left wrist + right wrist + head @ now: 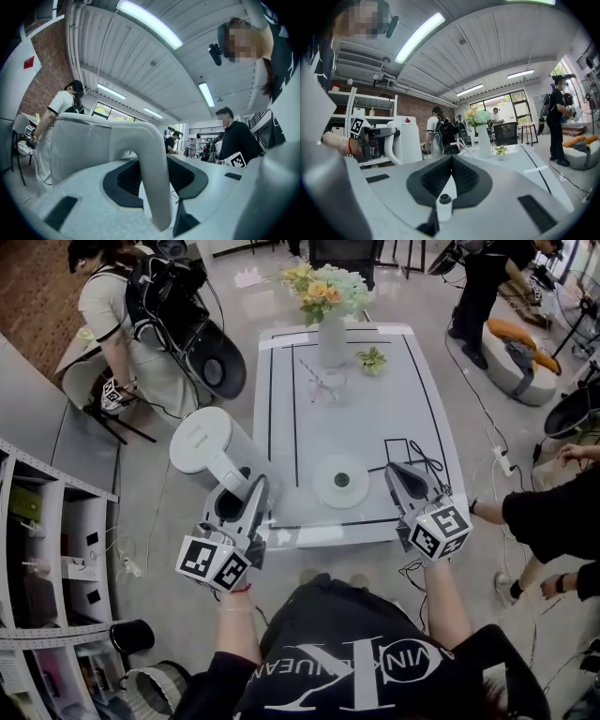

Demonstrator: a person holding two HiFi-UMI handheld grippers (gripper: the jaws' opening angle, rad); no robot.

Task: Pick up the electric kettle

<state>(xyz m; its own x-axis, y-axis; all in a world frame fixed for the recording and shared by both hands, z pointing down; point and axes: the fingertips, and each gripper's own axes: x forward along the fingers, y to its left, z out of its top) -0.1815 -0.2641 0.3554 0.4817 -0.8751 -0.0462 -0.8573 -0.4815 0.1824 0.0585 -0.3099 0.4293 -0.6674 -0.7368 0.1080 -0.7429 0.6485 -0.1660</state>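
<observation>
Both left gripper (242,499) jaws clamp electric kettle (201,446) handle (151,178).

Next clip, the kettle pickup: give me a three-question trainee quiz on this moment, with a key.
1. Which part of the electric kettle sits between the jaws of the left gripper? A: spout. B: handle. C: lid.
2. True or false: the electric kettle stands on its round base on the table.
3. Fill in: the white vase at the table's far end holds ____.

Key: 1 B, the handle. 2 false; it is held off the table's left edge. 3 flowers.
</observation>
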